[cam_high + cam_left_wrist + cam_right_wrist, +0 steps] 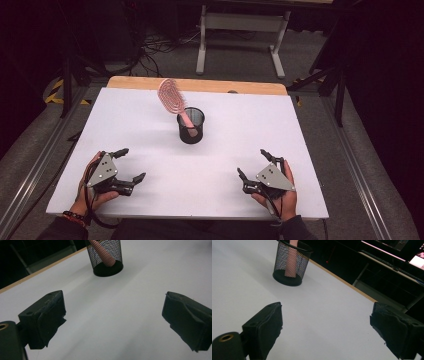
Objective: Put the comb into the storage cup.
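Resting wide apart at the near edge, left gripper (pixel 124 163) and right gripper (pixel 255 164) both have jaws spread, empty; pink hairbrush (pixel 172 97) stands handle-down in the mesh cup (pixel 191 131) mid-table. Best bet: steady the cup, pinch the handle, lift straight up

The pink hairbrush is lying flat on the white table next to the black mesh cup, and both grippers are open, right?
Not quite. The pink hairbrush stands handle-down inside the black mesh cup, leaning left, as the high view shows. Both the left gripper and right gripper are open.
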Demonstrator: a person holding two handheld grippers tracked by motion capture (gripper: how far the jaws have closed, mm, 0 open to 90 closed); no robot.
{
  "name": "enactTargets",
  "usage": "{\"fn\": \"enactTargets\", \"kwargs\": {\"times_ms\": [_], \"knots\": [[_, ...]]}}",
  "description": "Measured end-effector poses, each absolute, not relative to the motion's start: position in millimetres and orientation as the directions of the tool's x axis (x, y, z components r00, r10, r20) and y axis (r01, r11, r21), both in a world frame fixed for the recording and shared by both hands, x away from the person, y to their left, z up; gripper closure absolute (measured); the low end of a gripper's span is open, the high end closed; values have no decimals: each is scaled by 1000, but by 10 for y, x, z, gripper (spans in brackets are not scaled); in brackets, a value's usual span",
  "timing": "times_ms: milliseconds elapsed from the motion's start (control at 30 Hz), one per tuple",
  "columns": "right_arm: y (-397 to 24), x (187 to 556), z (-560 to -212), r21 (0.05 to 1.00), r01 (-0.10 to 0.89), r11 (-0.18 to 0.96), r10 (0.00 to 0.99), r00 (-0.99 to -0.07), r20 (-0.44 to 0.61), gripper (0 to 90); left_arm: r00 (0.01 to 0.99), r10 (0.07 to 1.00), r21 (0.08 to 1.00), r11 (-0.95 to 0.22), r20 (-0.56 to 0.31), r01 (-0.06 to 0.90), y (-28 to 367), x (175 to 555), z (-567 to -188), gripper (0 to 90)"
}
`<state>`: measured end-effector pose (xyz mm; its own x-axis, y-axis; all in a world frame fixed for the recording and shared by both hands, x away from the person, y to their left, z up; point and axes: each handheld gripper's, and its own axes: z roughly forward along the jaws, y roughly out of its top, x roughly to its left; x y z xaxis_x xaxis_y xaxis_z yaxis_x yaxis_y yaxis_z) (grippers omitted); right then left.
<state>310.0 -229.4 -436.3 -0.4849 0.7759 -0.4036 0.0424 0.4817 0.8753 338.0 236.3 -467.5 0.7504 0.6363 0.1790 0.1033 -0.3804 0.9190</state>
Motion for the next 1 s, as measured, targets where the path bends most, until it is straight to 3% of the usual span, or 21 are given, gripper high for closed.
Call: {"fn": "enactTargets", "kwargs": {"times_ms": [1000], "knots": [[-2244,3089,-4377,864,40,502,763,-491,-420,118,758,623,913,-397,193,94,2352,3369,-4680,60]]}}
